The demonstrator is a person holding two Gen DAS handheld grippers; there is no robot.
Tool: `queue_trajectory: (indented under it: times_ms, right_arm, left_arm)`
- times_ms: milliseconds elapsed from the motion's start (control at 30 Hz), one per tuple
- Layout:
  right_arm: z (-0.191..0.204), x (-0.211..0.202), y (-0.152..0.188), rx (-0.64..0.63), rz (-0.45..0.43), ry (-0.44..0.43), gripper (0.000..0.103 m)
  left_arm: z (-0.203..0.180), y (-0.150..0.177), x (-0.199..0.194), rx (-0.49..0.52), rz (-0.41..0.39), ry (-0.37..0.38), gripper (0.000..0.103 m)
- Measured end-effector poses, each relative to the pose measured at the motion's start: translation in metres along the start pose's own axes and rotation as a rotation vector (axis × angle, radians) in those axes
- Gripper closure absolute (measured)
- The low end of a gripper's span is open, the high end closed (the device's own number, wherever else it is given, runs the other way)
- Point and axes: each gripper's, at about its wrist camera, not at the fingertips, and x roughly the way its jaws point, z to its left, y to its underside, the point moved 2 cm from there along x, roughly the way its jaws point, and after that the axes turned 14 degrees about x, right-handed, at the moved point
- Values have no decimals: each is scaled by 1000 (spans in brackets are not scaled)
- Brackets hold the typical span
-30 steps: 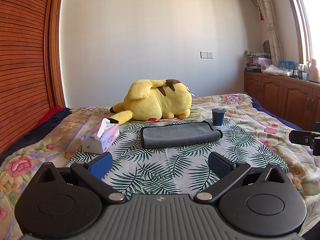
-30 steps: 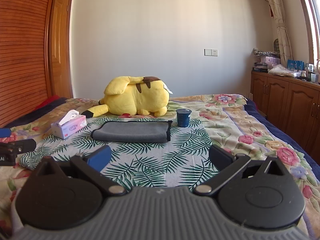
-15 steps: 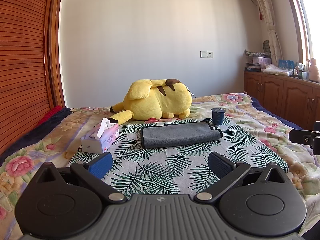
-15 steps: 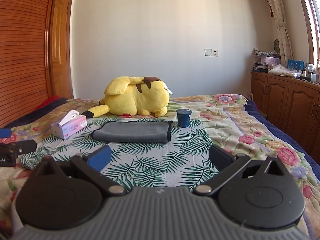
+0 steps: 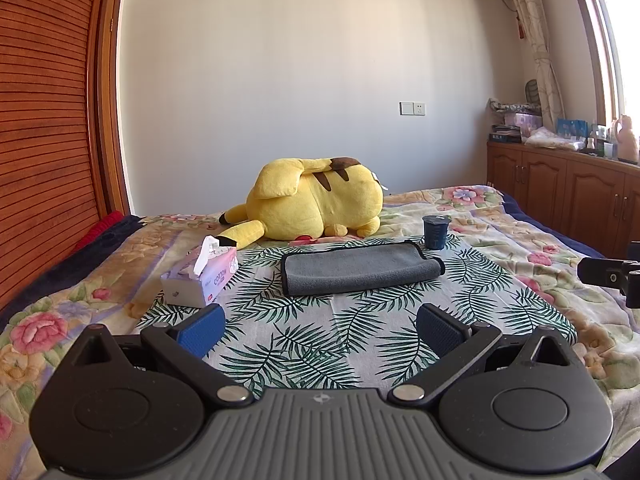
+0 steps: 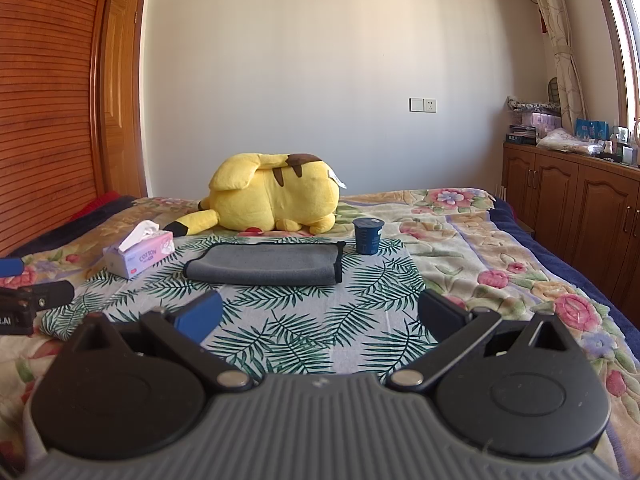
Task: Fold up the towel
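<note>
Gray towel [image 5: 360, 268] lies doubled on the bed [image 5: 500, 276], fitting a mid-fold or finished stage; left tongs [image 5: 320, 326] and right tongs [image 6: 320, 314] gape apart, holding nothing.

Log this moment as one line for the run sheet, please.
phase: at rest | left gripper: open, empty | right gripper: open, empty | towel: folded, flat on leaf cloth, untouched

Matt grey cloth towel [image 5: 360, 268] on a printed cotton sheet [image 5: 320, 340]; plush yellow toy [image 5: 316, 204]; glossy wooden wardrobe [image 5: 48, 120].
</note>
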Motion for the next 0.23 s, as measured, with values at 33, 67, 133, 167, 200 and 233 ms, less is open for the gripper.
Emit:
queue_trajectory:
  times_ms: [33,67,133,167,200,233]
  right_arm:
    - [0,0,0,0,0,0,0]
    - [0,0,0,0,0,-1,0]
    - [0,0,0,0,0,0,0]
    - [0,0,0,0,0,0,0]
    - [0,0,0,0,0,0,0]
    - [0,0,0,0,0,0,0]
  left_arm:
    - [0,0,0,0,0,0,16]
    - [0,0,0,0,0,1,16]
    - [-1,0,0,2,0,1,16]
    - [-1,0,0,3,0,1,16]
    - [-1,1,-1,4,-1,1,16]
    - [-1,1,-1,3,-1,2,16]
